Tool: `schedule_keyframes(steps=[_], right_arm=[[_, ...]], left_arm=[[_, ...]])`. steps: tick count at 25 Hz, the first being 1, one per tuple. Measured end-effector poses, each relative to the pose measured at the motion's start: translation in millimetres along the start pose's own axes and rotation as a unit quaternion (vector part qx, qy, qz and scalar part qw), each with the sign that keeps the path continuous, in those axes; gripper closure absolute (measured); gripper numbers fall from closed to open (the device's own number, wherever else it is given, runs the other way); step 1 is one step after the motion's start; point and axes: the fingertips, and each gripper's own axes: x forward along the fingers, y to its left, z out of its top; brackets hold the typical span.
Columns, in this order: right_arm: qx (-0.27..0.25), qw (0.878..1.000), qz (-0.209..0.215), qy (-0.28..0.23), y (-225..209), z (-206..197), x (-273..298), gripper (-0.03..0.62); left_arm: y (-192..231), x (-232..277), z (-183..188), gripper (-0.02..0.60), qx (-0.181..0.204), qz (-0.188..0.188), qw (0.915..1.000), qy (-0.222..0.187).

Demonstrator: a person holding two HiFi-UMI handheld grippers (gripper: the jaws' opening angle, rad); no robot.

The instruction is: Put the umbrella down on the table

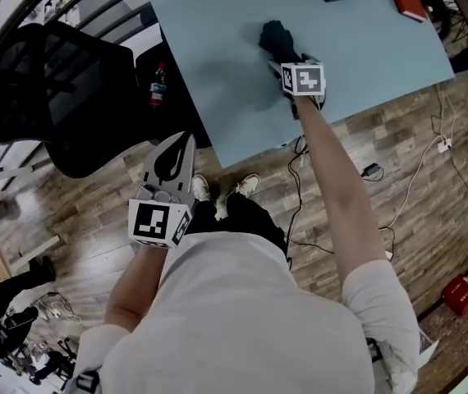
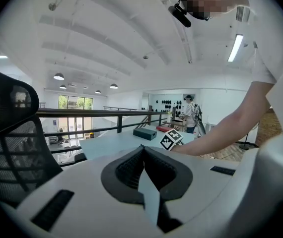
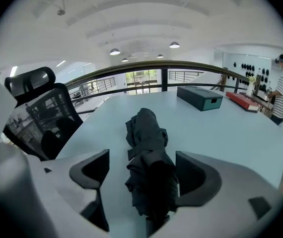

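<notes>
status: umbrella (black, folded, loosely bunched) is lying on the light blue table, long axis pointing away from the person, well in from every table edge that shows in the head view

right gripper: jaws spread wide, umbrella sits in the gap. clear daylight on the left pad's side; fabric runs just beside the right pad, can't tell if it brushes, but nothing's squeezing it. near end of the umbrella is hidden under the gripper body

left gripper: jaws pressed together, nothing in them, hanging off to the side by the office chair, well clear of the table. no job for it here

my read: the put-down is basically done, what's left is a clean exit. how I'd do it:
- leave the jaws at full spread, don't close on the way out
- back out along the jaw axis, up and toward the body, not sideways. a sideways drift would catch the loose folds on the right pad and drag or roll the thing
- go slow till the pads are clear of the fabric, it's floppy and will snag easily
- check the hidden near end is resting on the table before leaving

teal box and red book are far across the table, not in the exit path
</notes>
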Motion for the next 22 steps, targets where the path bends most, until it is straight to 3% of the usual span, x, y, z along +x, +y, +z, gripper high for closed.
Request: schedule_keyframes(steps=[12,22], right_arm=[[0.031,0.998,-0.05,-0.023,-11,-5,-42,0.2],[0.103,0.991,-0.078,-0.037,-23,-30,-75,0.213]], left_arm=[[5,-22,-1,0.558,0.0,-0.018,0.9996,-0.02],[15,-44,-1,0.558,0.006,-0.026,0.9991,-0.033]])
